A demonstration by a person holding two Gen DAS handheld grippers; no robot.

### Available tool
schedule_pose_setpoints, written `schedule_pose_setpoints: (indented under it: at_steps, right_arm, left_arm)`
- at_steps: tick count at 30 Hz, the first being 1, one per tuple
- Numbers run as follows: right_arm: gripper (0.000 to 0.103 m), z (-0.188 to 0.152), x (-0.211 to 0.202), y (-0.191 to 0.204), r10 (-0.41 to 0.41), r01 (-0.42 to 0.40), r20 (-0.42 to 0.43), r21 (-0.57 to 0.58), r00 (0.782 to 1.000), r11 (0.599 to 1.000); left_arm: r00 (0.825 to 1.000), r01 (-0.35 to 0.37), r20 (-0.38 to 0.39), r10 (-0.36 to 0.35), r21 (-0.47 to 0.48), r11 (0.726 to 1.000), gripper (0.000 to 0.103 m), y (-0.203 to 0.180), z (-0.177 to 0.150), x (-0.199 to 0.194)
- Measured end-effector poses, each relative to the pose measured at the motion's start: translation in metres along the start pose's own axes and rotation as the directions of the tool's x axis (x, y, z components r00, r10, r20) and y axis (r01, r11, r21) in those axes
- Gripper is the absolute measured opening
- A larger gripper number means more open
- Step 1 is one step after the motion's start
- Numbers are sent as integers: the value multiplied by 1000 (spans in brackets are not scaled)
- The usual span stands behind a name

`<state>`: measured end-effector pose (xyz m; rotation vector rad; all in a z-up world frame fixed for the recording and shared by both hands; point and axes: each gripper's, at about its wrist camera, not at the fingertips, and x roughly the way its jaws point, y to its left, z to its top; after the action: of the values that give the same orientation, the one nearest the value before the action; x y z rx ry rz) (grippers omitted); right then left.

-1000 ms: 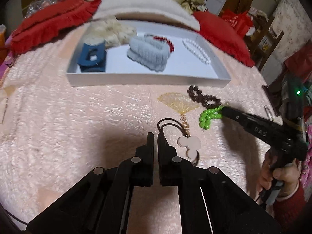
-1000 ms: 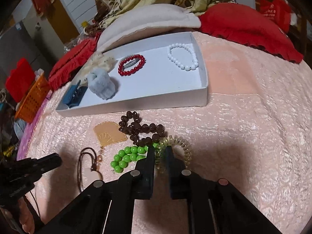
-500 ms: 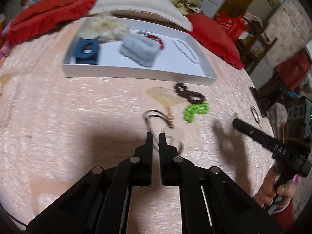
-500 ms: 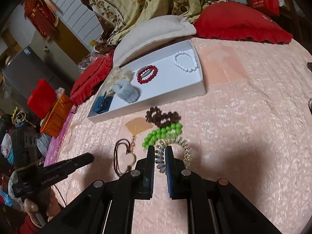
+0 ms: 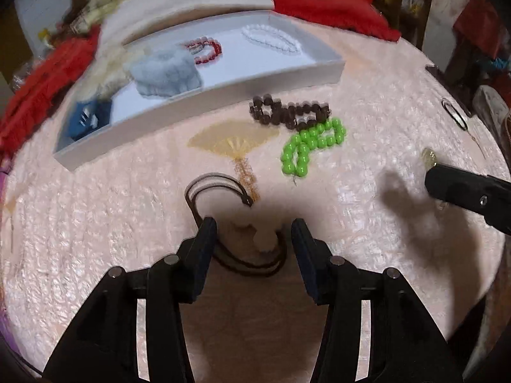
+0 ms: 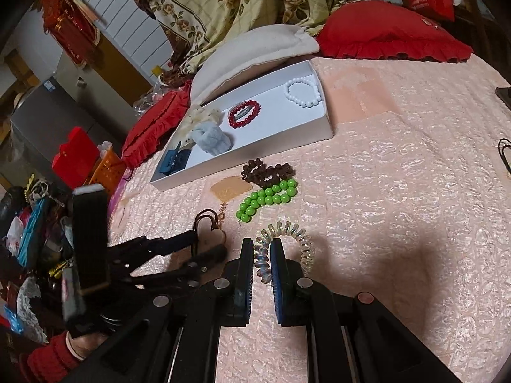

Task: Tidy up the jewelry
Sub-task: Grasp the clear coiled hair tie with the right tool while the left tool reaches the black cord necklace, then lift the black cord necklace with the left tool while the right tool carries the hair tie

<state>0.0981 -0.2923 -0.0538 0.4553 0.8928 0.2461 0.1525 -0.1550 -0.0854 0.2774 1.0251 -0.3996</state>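
My left gripper is open, its fingers on either side of a cream pendant on a brown cord. My right gripper is shut on a clear spiral hair tie and holds it just above the pink quilt. A green bead bracelet, a brown bead bracelet and an amber fan-shaped charm lie on the quilt. The white tray behind holds a white bracelet, a red bracelet, a grey scrunchie and a blue claw clip.
A cream pillow and red cushions lie behind the tray. Red boxes and an orange basket stand off the bed's left edge. A metal ring lies at the quilt's right edge.
My left gripper has opened and moved forward over the pendant. My right gripper has lifted and pulled back with the spiral hair tie, away from the green beads.
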Motion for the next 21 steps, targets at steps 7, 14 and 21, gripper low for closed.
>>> schedule_pose_setpoints:
  at_steps: [7, 14, 21]
  right_arm:
    - [10, -2, 5, 7, 0, 0, -2, -10, 1000, 1000]
    - [10, 1, -2, 14, 31, -31, 10, -3, 999, 1000]
    - [10, 5, -5, 26, 50, -50, 11, -11, 999, 999]
  left_arm:
    - [997, 76, 13, -76, -83, 994, 16, 18, -4, -18]
    - [977, 203, 104, -184, -212, 956, 16, 64, -17, -75]
    - [966, 232, 180, -185, -289, 929, 16, 103, -20, -116]
